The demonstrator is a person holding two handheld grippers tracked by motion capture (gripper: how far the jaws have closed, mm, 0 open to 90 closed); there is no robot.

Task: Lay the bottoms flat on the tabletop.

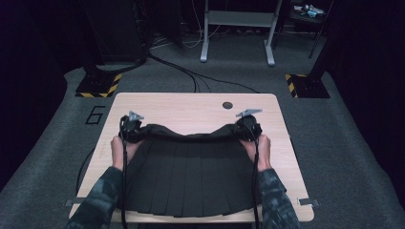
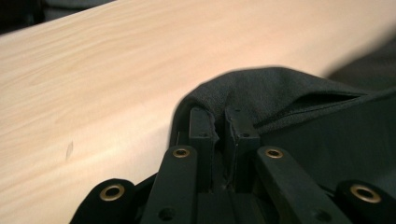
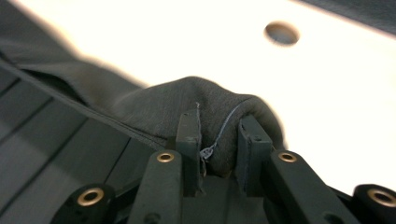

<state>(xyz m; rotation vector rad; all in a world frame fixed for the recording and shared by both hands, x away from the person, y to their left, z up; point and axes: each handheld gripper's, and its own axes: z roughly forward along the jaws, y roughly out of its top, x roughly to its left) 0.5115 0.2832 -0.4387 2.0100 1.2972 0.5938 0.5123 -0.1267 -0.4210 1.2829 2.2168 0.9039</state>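
Observation:
A black pleated skirt (image 1: 191,176) lies spread on the light wooden table (image 1: 191,107), its hem toward the near edge. My left gripper (image 1: 132,128) is shut on the skirt's left waistband corner (image 2: 243,93); dark cloth bunches over its nearly touching jaws. At the other end, my right gripper (image 1: 248,125) is shut on the right waistband corner (image 3: 205,107), with a thick fold of grey-black fabric and a loose thread pinched between its jaws. The waistband sags in a curve between the two grippers, lifted a little off the table. A hand holds each gripper.
A round cable hole (image 1: 227,105) sits in the table behind the right gripper. Bare wood stretches beyond the waistband to the far edge. Cables (image 1: 191,76), a white desk frame (image 1: 239,28) and yellow-black striped stand bases (image 1: 100,86) occupy the floor beyond.

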